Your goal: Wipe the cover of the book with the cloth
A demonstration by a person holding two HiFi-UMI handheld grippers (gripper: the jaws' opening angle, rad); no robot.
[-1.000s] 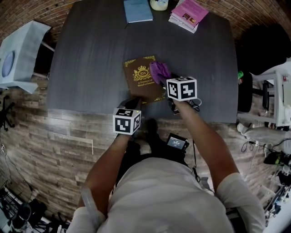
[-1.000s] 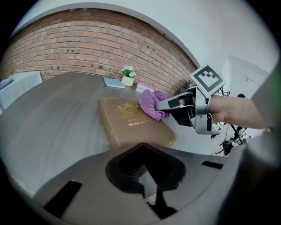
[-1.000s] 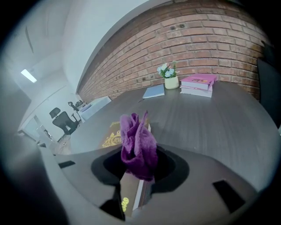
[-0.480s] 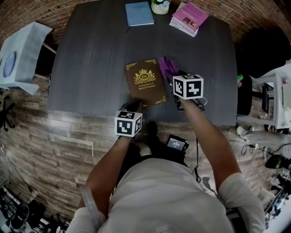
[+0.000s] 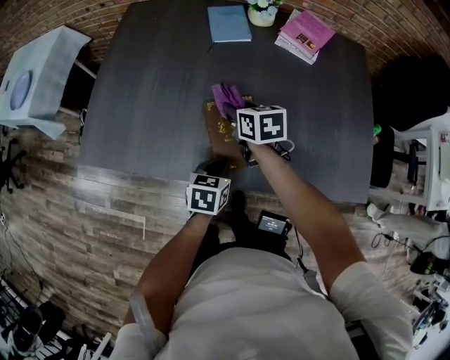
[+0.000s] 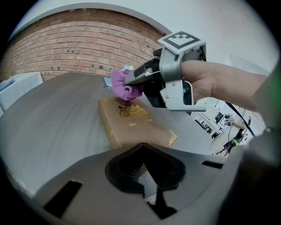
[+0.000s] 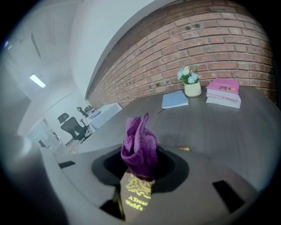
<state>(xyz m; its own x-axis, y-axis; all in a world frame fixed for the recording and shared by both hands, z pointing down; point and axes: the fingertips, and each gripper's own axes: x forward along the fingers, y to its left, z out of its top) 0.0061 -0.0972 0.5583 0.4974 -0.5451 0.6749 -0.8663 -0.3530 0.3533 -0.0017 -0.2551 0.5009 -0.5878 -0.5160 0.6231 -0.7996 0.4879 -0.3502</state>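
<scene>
Cloth, pinched in my right gripper, presses the far end of the book; left gripper shut at its near corner; wiping looks unfinished.

a dark table stands on a wood-plank floor, with a brick wall beyond its far edge. along that far edge lie a light blue notebook, a small pot of flowers just right of it, and a stack of pink books further right. a white cabinet sits off the table's left side. a black office chair stands far off to the left.
</scene>
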